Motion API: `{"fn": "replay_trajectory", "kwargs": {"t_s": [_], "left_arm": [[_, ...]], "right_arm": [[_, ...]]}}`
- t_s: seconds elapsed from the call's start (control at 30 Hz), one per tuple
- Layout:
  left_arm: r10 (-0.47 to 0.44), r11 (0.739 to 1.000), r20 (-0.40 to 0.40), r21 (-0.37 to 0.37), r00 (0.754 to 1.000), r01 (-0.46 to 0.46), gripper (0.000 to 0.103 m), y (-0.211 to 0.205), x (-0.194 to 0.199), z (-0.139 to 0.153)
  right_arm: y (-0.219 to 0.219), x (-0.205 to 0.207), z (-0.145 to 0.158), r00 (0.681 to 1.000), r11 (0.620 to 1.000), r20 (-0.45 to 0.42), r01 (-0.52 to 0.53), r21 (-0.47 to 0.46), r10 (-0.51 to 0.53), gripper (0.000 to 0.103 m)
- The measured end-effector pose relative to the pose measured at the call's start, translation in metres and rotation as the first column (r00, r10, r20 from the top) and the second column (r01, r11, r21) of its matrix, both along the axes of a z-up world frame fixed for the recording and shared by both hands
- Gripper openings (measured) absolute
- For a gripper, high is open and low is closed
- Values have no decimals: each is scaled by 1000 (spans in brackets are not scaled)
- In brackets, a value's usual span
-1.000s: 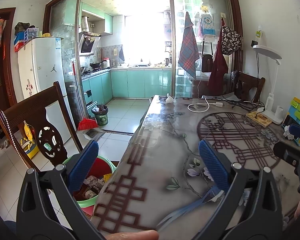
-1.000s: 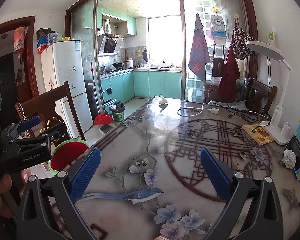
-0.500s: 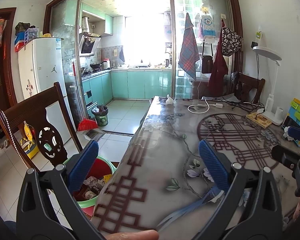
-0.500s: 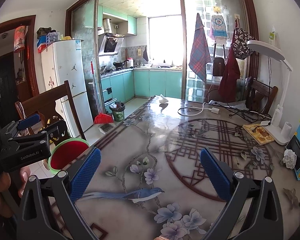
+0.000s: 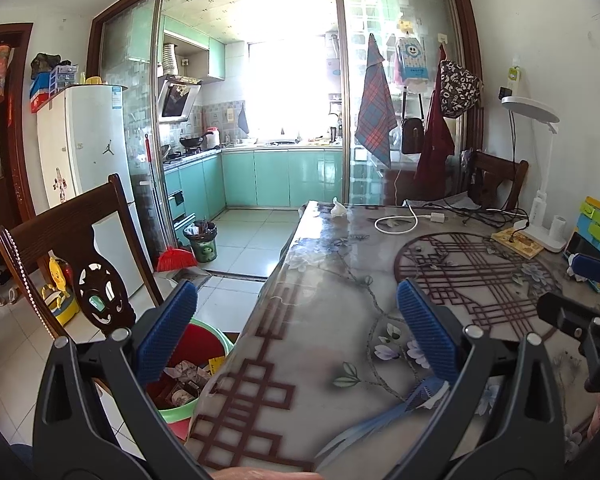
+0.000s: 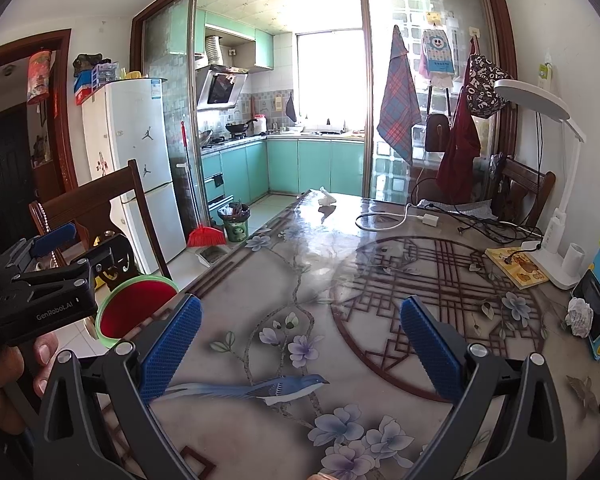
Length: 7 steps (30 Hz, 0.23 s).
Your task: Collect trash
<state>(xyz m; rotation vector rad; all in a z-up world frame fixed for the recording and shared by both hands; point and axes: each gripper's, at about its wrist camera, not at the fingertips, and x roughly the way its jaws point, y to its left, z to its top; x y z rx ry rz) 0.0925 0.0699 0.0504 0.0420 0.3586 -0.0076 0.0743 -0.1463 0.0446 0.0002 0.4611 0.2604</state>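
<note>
A crumpled white tissue [image 6: 326,197] lies at the table's far edge; it also shows in the left wrist view [image 5: 338,208]. A crumpled paper ball [image 6: 579,315] lies at the right edge beside a phone. A green bin with a red liner [image 5: 188,376] stands on the floor left of the table, with trash inside; it also shows in the right wrist view [image 6: 136,307]. My left gripper [image 5: 296,340] is open and empty over the table's left edge. My right gripper [image 6: 300,344] is open and empty above the table's near part.
A floral table [image 6: 340,280] carries a white cable [image 6: 384,220], a book [image 6: 516,266], a white lamp [image 6: 556,240] and a phone on a stand [image 6: 598,312]. A wooden chair [image 5: 68,248] stands left of the bin. A second small bin [image 5: 203,240] and red broom stand by the kitchen door.
Both grippers stay open and almost still. The right gripper has drifted slightly left as seen from the left wrist view.
</note>
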Motion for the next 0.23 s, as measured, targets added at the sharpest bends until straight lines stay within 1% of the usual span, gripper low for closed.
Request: {"fn": "replay_trajectory", "kwargs": {"t_s": [0.1,0.23], "left_arm": [[2,1000,-28,3,1000,-2,98,0,4,-2],[6,1000,-35,-5,999,-6,98,1,5,-3]], "right_arm": [[0,0,0,1000,1000,0,-1,0,1,97],[-1,0,0,1000,1000,1,2,2,-2,97]]}}
